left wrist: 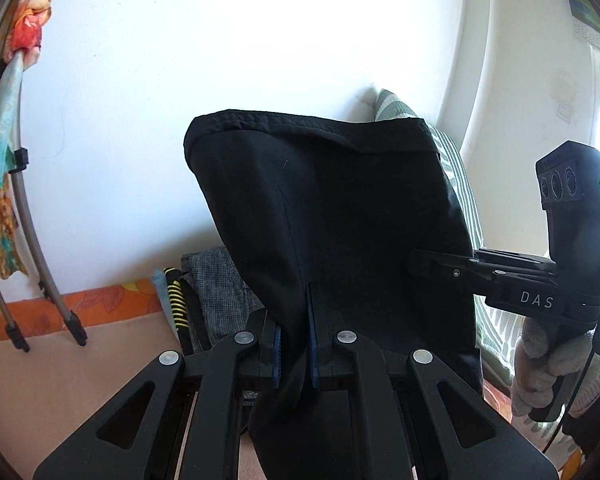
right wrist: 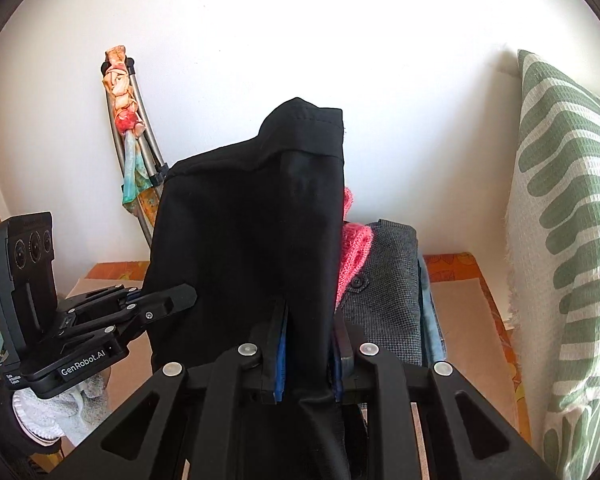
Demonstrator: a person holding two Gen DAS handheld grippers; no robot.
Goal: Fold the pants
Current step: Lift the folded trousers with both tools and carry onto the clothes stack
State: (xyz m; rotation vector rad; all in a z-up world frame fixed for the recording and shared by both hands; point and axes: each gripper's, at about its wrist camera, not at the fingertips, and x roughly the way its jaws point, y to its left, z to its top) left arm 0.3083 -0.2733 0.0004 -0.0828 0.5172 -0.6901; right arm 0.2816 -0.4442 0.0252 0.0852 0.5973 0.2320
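Note:
Black pants (left wrist: 332, 216) hang lifted in the air, held by both grippers, with a stitched hem or waistband along the top edge. My left gripper (left wrist: 296, 344) is shut on the pants fabric near one side. My right gripper (right wrist: 308, 356) is shut on the pants (right wrist: 252, 232) at the other side. In the left wrist view the right gripper (left wrist: 444, 266) reaches in from the right and pinches the fabric edge. In the right wrist view the left gripper (right wrist: 168, 300) pinches the pants from the left. The lower part of the pants is hidden below the frames.
A stack of folded clothes, grey tweed (right wrist: 384, 280) and pink knit (right wrist: 354, 248), lies behind on an orange-patterned surface (left wrist: 80, 312). A green-striped cushion (right wrist: 560, 240) stands at the right. Metal rods wrapped in colourful cloth (left wrist: 16, 160) lean against the white wall.

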